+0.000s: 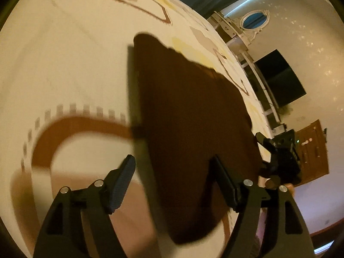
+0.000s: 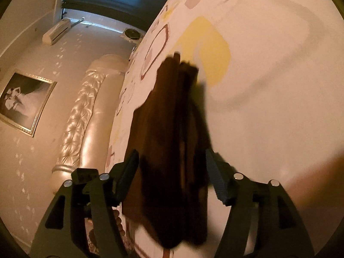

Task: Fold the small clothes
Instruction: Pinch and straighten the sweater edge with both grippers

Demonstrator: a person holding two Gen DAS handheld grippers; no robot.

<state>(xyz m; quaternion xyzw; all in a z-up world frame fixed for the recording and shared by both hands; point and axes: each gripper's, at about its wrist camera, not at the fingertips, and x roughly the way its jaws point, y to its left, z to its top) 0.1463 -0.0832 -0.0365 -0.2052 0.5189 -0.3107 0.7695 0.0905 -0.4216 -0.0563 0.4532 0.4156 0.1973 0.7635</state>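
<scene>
A dark brown garment (image 1: 189, 116) lies flat on the patterned white bedsheet (image 1: 64, 64). My left gripper (image 1: 174, 172) is open just above its near part, fingers wide apart with the cloth between them but not pinched. In the right wrist view the same garment (image 2: 172, 150) shows as folded layers running away from me. My right gripper (image 2: 171, 167) is open, its fingers on either side of the cloth's near end. The right gripper (image 1: 279, 150) also shows in the left wrist view at the garment's right edge.
The sheet (image 2: 268, 86) has brown, yellow and grey shapes printed on it. A padded headboard (image 2: 86, 111) stands at the bed's end. A framed picture (image 2: 23, 103), a dark screen (image 1: 279, 77) and a wooden cabinet (image 1: 311, 150) are by the walls.
</scene>
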